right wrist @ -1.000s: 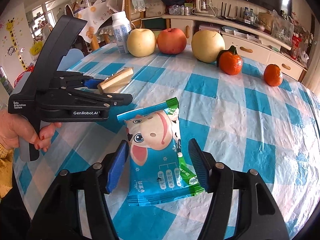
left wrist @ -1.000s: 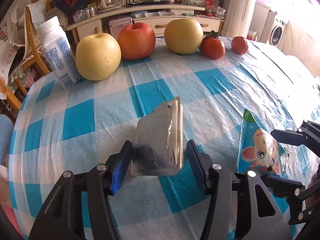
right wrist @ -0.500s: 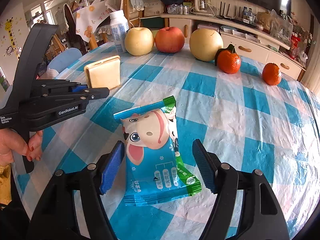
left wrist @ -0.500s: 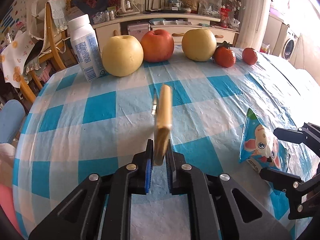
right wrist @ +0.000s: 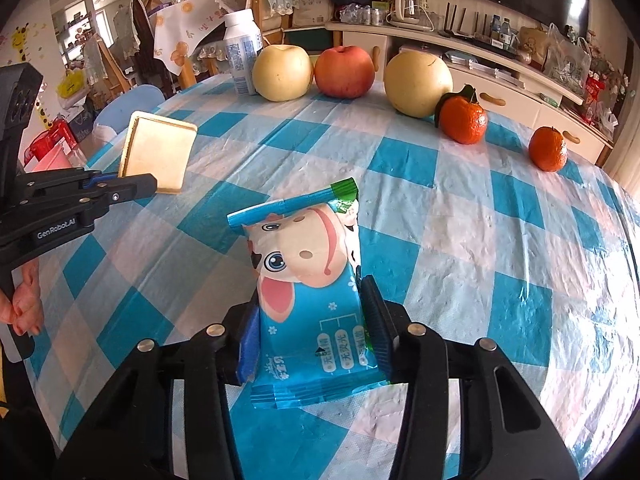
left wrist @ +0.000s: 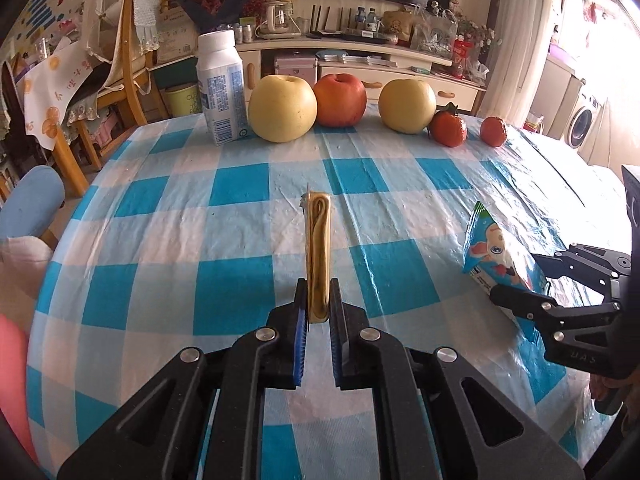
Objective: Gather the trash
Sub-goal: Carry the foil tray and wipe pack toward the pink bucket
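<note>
Fingers [left wrist: 299,322] of the "GenRobot.AI"-marked left gripper [left wrist: 318,312] clamp a tan packet [left wrist: 318,256]; right gripper [right wrist: 308,312] fingers [right wrist: 374,312] clamp a blue cow-print wrapper [right wrist: 308,280].

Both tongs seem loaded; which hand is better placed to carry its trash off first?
Left, probably. The left tongs hold the flat tan wrapper clear above the table; the right tongs have only just closed on the blue snack packet.

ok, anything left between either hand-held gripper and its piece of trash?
No. The left hand-held gripper is shut on the gold wrapper; the right hand-held gripper is shut on the blue cow packet.
</note>
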A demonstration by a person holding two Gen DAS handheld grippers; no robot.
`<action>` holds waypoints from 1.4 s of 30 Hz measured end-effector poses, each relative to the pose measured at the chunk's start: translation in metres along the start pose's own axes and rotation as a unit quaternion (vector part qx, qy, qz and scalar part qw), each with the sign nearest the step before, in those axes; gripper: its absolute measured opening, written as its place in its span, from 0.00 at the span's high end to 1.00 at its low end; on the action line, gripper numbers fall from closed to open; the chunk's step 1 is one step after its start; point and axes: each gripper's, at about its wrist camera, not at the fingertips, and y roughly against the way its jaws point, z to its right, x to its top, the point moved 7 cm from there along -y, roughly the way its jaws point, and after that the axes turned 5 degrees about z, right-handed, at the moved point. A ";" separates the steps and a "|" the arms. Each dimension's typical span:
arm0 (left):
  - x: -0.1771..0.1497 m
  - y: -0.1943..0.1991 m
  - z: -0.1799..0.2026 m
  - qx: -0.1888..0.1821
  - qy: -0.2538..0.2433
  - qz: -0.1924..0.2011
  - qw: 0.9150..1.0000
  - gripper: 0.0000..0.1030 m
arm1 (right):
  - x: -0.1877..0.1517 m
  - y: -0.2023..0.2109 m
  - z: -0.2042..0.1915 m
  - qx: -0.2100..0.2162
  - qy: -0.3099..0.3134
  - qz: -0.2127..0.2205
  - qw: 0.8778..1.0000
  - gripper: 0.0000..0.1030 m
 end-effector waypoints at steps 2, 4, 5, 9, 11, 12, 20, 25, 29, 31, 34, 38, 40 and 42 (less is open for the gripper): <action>-0.005 0.006 -0.004 -0.005 0.008 0.000 1.000 0.90 | 0.000 0.000 0.000 0.001 0.001 0.001 1.000 0.57; -0.010 0.011 -0.008 -0.009 0.016 0.000 1.000 0.90 | 0.000 0.001 -0.001 0.001 0.002 0.003 1.000 0.59; -0.013 0.015 -0.010 -0.012 0.020 0.000 1.000 0.90 | 0.000 0.001 -0.001 0.002 0.003 0.005 1.000 0.59; -0.023 0.029 -0.017 -0.023 0.035 0.005 0.999 0.90 | 0.001 0.006 -0.006 0.007 0.002 0.013 1.000 0.60; -0.025 0.037 -0.020 -0.027 0.042 0.011 0.999 0.90 | 0.001 0.009 -0.008 0.008 0.002 0.018 1.000 0.60; -0.026 0.041 -0.022 -0.028 0.046 0.015 0.998 0.90 | 0.001 0.010 -0.009 0.009 0.001 0.021 1.000 0.60; -0.028 0.060 -0.043 -0.037 0.072 0.038 0.996 0.90 | -0.001 0.021 -0.027 0.020 -0.018 0.036 0.999 0.60; -0.022 0.072 -0.057 -0.034 0.082 0.057 0.994 0.90 | 0.003 0.027 -0.034 0.030 -0.049 0.049 0.997 0.60; -0.019 0.079 -0.066 -0.037 0.091 0.066 0.993 0.90 | 0.009 0.032 -0.044 0.037 -0.062 0.060 0.996 0.60; -0.017 0.082 -0.073 -0.037 0.096 0.070 0.992 0.90 | 0.012 0.034 -0.050 0.043 -0.067 0.063 0.995 0.60; -0.015 0.088 -0.082 -0.028 0.097 0.077 0.992 0.90 | 0.017 0.034 -0.063 0.047 -0.067 0.065 0.995 0.60; -0.011 0.097 -0.098 -0.022 0.106 0.089 0.990 0.90 | 0.028 0.035 -0.084 0.056 -0.062 0.069 0.994 0.60; -0.009 0.103 -0.107 -0.017 0.113 0.096 0.989 0.90 | 0.033 0.035 -0.097 0.066 -0.064 0.070 0.993 0.60; -0.008 0.109 -0.118 -0.013 0.121 0.103 0.987 0.90 | 0.039 0.035 -0.109 0.076 -0.067 0.071 0.992 0.60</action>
